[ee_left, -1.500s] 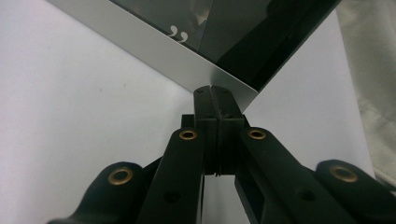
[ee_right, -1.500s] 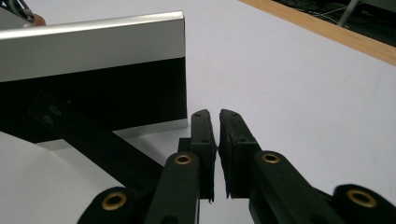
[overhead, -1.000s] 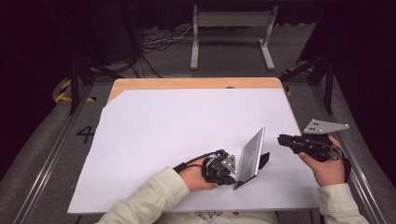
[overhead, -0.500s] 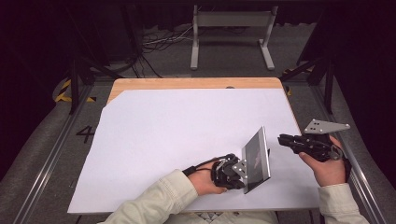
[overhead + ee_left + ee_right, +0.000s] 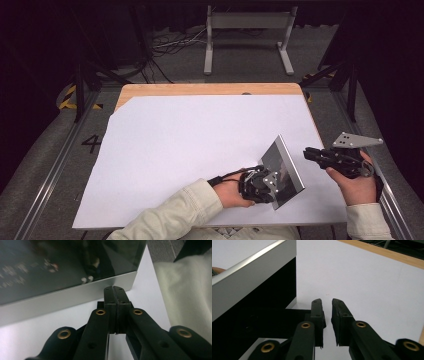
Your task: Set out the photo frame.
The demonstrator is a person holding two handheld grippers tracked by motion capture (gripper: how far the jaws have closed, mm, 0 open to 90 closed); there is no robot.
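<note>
High view sits up above the person's side, looking forward and down over the whole white paper-covered table [image 5: 200, 145], fairly far off. Left gripper view rides low behind its own black jaws, super close to the flat silver-framed dark glass panel [image 5: 62, 272]. Right gripper view looks along its jaws across the table, also close. All three share that panel [image 5: 282, 172] [image 5: 249, 277] and the white surface.

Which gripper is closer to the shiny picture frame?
Left. The left gripper sits right against the frame, at its lower edge. The right gripper hangs apart, off to its right side.
</note>
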